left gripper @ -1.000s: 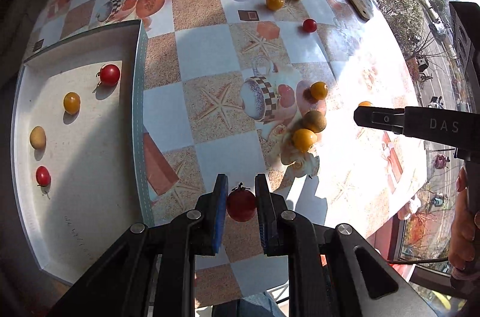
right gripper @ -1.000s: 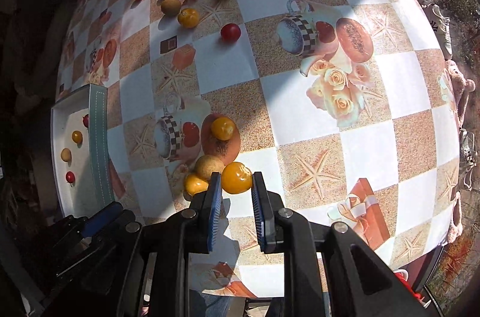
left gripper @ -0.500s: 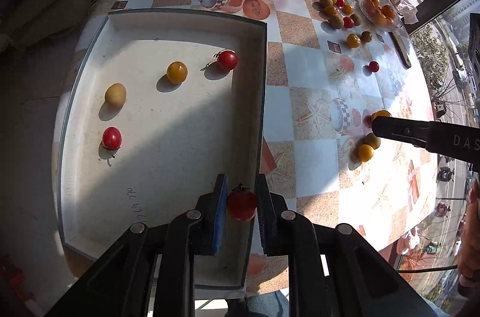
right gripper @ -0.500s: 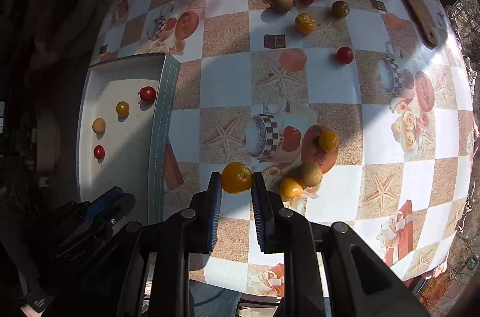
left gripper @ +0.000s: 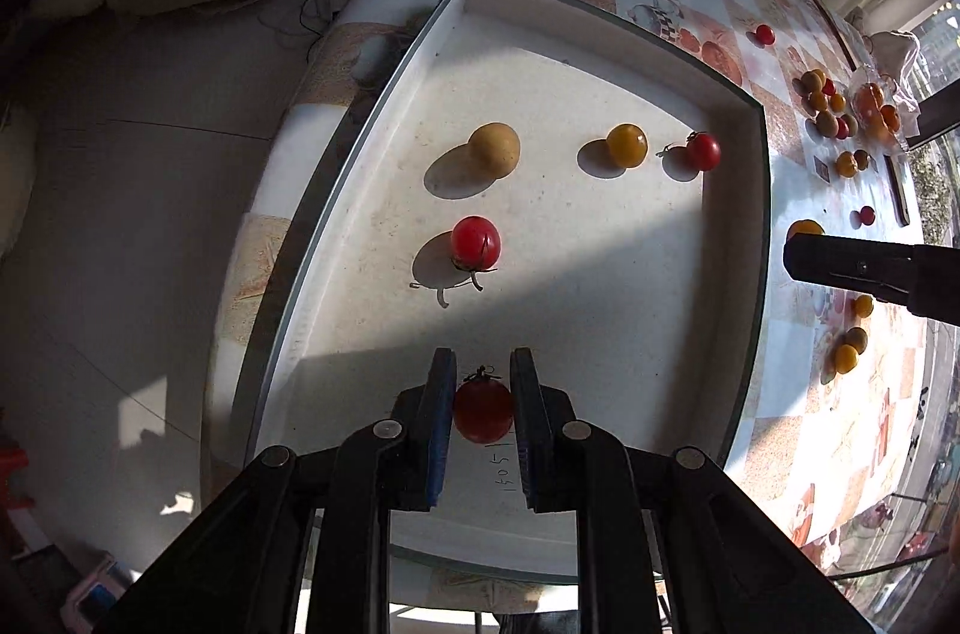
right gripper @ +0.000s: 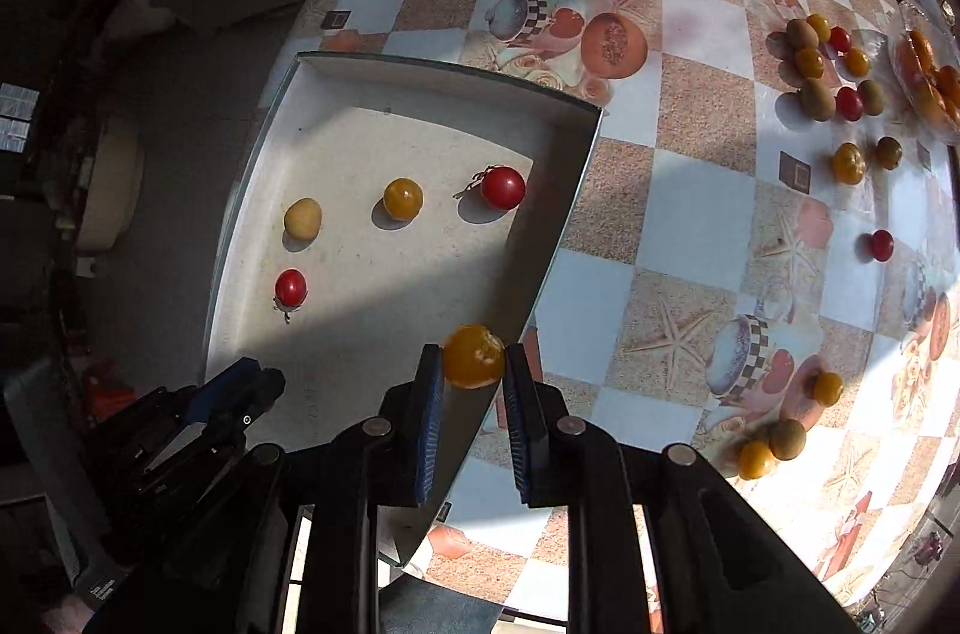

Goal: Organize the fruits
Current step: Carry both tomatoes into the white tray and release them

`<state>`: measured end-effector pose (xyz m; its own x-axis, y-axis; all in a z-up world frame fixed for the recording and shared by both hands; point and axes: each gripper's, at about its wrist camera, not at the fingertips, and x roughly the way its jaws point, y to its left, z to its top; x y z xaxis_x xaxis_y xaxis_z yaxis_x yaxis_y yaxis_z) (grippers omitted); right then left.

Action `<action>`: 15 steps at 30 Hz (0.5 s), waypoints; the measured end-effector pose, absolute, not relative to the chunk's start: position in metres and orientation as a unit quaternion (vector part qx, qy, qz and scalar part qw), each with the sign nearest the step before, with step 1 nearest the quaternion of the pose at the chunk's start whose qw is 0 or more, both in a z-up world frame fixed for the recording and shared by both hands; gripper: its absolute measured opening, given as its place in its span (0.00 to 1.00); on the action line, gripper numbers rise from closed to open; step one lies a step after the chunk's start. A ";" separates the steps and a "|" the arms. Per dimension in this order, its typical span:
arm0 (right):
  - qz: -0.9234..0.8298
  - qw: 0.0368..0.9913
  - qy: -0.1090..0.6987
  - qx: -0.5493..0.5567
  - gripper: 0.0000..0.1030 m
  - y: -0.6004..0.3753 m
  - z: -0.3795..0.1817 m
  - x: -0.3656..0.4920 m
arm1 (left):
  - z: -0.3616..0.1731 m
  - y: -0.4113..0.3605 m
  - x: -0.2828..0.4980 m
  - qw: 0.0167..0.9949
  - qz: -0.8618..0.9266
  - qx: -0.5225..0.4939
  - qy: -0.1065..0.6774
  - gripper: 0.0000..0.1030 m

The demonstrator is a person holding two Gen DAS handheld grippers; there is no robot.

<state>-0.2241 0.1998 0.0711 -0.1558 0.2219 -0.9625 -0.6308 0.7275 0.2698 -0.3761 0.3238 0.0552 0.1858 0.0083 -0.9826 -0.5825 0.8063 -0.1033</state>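
Note:
My left gripper point(left gripper: 482, 376) is shut on a red cherry tomato point(left gripper: 483, 412) and hangs over the near, shaded part of the white tray point(left gripper: 600, 15). On the tray floor lie a red tomato point(left gripper: 475, 242), a tan fruit point(left gripper: 494, 147), a yellow tomato point(left gripper: 627, 145) and a second red tomato point(left gripper: 703, 151). My right gripper point(right gripper: 474, 364) is shut on a yellow-orange tomato point(right gripper: 473, 355) above the tray's right wall point(right gripper: 558, 238). The right gripper's tip point(left gripper: 840, 265) shows at the right in the left wrist view; the left gripper point(right gripper: 240, 388) shows at lower left in the right wrist view.
The tray sits at the table's left end, floor and a sofa beyond it. Several loose red, yellow and green-brown fruits point(right gripper: 822, 75) lie on the checked tablecloth point(right gripper: 690, 238). A glass bowl of orange fruit point(right gripper: 927, 75) stands far right. Three more fruits point(right gripper: 786, 439) lie near the front.
Both grippers have swung left with their fruit: the left one from over the tablecloth to over the tray, the right one from the middle of the table to the tray's right wall.

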 end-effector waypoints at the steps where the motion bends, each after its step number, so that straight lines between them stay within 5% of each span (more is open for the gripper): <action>1: 0.340 0.628 0.683 -0.154 0.21 0.206 0.068 -0.226 | 0.053 0.326 -0.377 0.732 0.205 -0.237 0.605 0.19; 15: 0.343 0.588 0.700 -0.214 0.21 0.267 0.019 -0.241 | 0.026 0.340 -0.380 0.716 0.215 -0.252 0.614 0.19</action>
